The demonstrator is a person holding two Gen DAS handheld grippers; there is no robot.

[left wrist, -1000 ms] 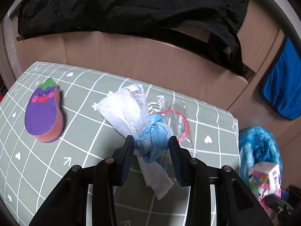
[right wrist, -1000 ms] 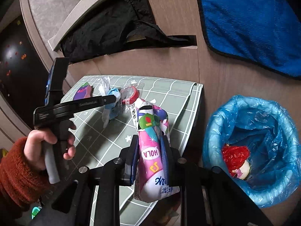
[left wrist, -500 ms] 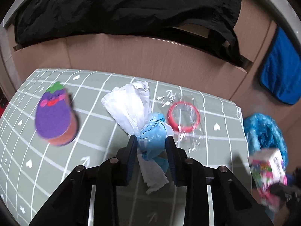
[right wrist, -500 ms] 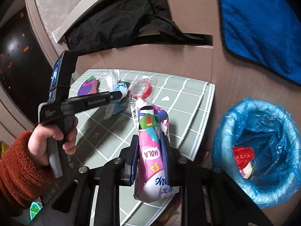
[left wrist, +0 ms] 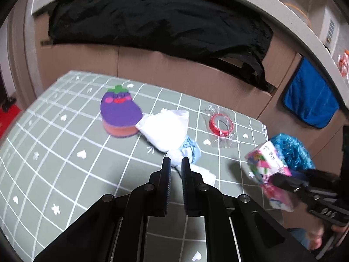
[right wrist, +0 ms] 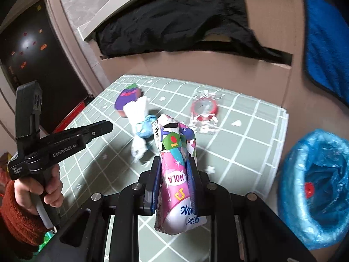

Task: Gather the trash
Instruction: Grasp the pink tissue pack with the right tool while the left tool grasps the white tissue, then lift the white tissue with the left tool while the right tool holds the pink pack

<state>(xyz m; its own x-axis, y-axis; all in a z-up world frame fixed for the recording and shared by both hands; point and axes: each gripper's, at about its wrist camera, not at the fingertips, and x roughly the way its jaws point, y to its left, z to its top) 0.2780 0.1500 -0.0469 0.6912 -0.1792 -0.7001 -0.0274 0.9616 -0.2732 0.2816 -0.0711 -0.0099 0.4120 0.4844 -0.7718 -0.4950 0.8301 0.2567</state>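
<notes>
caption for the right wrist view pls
Right gripper carries a pink snack packet toward the blue-lined bin.

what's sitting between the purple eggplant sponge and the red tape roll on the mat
The crumpled white-and-blue tissue wad lies between the purple eggplant-shaped sponge and the wrapped red tape roll, in both views.

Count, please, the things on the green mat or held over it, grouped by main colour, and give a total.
White and blue: 1, the tissue wad
Purple: 1, the eggplant sponge
Red: 1, the tape roll in clear wrap
Pink: 1, the snack packet, held
Total: 4
</notes>
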